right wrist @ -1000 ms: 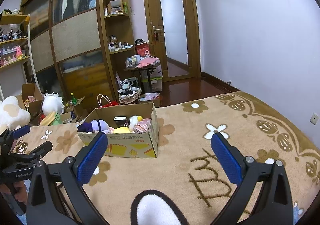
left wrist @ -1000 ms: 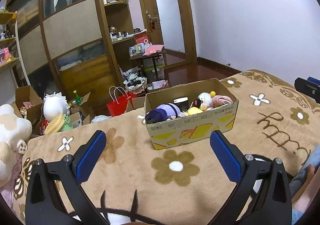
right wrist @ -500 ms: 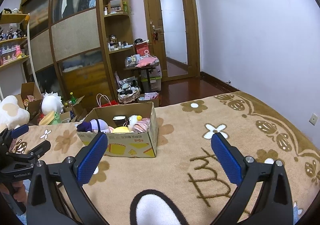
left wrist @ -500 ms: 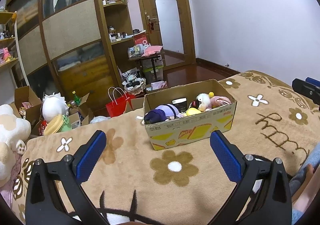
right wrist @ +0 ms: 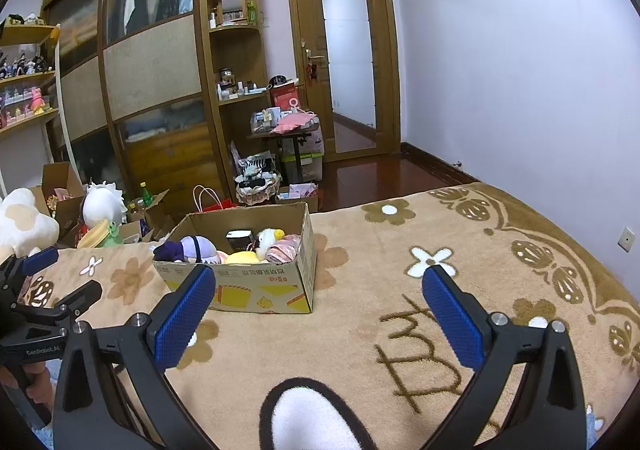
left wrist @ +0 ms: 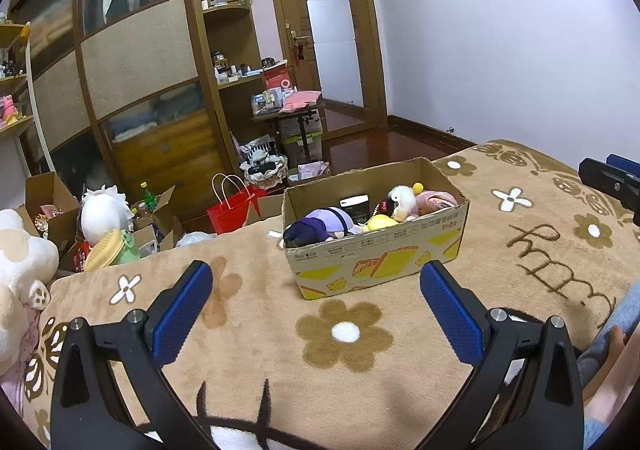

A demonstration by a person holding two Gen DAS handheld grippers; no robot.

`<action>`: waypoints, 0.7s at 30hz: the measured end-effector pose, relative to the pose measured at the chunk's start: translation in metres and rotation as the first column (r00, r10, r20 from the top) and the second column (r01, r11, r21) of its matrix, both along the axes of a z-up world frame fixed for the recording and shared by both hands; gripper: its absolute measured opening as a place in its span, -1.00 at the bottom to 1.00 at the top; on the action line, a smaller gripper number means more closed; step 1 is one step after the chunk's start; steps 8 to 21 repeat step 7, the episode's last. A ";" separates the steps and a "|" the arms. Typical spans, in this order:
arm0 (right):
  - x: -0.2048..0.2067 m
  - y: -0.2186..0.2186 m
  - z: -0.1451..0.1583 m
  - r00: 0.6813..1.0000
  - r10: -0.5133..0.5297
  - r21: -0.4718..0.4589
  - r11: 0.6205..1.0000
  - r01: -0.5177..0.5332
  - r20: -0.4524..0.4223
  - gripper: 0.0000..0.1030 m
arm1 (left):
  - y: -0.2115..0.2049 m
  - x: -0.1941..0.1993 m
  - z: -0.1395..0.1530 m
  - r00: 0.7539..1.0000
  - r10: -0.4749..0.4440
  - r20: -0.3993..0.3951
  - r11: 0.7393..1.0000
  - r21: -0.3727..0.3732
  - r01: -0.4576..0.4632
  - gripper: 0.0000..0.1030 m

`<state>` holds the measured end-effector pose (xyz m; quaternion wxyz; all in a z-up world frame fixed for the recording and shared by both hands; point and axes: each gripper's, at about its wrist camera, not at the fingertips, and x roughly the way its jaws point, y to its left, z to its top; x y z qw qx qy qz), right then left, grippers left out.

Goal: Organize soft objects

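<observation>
The open brown cardboard box (left wrist: 376, 242) of plush toys sits on the tan flowered blanket (left wrist: 344, 334), beyond the empty, wide-spread left gripper (left wrist: 316, 290) and right gripper (right wrist: 320, 294); only the right view shows a white wall socket (right wrist: 625, 239).

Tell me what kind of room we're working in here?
Most likely a bedroom: a bed under a flowered brown blanket, a big wooden wardrobe opposite, and a cardboard box of plush toys on the bed.
</observation>
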<state>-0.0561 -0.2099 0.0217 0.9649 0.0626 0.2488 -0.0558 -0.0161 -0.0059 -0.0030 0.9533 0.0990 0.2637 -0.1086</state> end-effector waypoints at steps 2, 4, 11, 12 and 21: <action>0.000 0.000 0.000 1.000 0.000 0.001 1.000 0.000 0.000 1.00 | 0.000 0.000 0.000 1.000 0.000 0.001 1.000 -0.001 0.000 0.99; 0.000 0.000 0.000 1.000 -0.001 0.001 1.000 0.001 0.000 1.00 | 0.000 0.000 0.000 1.000 0.000 -0.001 1.000 0.000 0.000 0.99; 0.000 0.000 0.001 1.000 0.000 0.001 1.000 0.000 0.000 1.00 | 0.001 0.000 0.000 1.000 0.000 0.000 1.000 -0.001 0.000 0.99; 0.000 0.000 0.001 1.000 0.000 0.001 1.000 0.000 0.000 1.00 | 0.001 0.000 0.000 1.000 0.000 0.000 1.000 -0.001 0.000 0.99; 0.000 0.000 0.001 1.000 0.000 0.001 1.000 0.000 0.000 1.00 | 0.001 0.000 0.000 1.000 0.000 0.000 1.000 -0.001 0.000 0.99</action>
